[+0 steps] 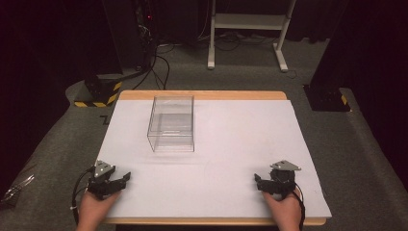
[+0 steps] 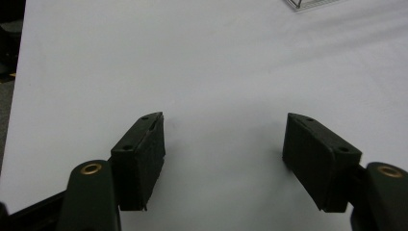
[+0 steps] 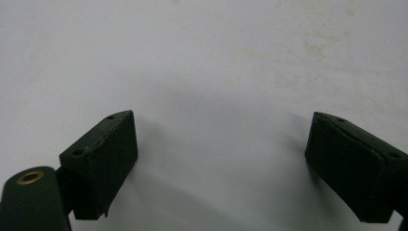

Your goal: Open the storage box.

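Note:
A clear plastic box (image 1: 172,123) stands empty on the white table sheet (image 1: 231,144), left of the middle and towards the back. Its corner shows at the top of the left gripper view as the box (image 2: 315,4). My left gripper (image 1: 126,178) rests near the front left corner of the sheet, held by a hand. In its own view the left gripper (image 2: 223,139) is open with only white sheet between the jaws. My right gripper (image 1: 257,182) rests near the front right. Seen in its own view, the right gripper (image 3: 221,144) is open and holds nothing.
The wooden table edge (image 1: 202,95) shows behind the sheet. Grey carpet surrounds the table. A white desk frame (image 1: 250,29) and cables (image 1: 159,62) stand at the back, and a yellow-black striped base (image 1: 98,94) sits at the back left.

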A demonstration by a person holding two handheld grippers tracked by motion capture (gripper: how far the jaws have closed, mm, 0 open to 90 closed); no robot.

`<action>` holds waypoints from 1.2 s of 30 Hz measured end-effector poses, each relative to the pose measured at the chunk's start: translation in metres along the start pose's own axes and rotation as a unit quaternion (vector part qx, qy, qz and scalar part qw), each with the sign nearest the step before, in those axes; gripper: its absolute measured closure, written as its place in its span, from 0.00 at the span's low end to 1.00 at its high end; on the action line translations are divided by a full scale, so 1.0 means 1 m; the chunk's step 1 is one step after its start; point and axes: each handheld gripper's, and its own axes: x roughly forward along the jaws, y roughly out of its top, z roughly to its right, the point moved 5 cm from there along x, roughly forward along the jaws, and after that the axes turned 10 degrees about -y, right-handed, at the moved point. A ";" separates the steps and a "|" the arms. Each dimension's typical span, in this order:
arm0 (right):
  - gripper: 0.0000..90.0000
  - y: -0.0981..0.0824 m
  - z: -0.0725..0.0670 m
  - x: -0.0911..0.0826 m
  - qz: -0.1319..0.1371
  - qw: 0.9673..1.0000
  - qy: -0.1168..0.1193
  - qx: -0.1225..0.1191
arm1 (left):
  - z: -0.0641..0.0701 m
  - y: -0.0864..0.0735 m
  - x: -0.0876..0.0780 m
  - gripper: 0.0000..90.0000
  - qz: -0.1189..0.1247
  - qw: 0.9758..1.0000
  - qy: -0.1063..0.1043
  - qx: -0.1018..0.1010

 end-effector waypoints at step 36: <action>0.11 0.000 0.000 0.000 -0.001 1.000 0.000 -0.003 | 0.007 0.005 -0.008 0.36 0.013 1.000 -0.018 -0.001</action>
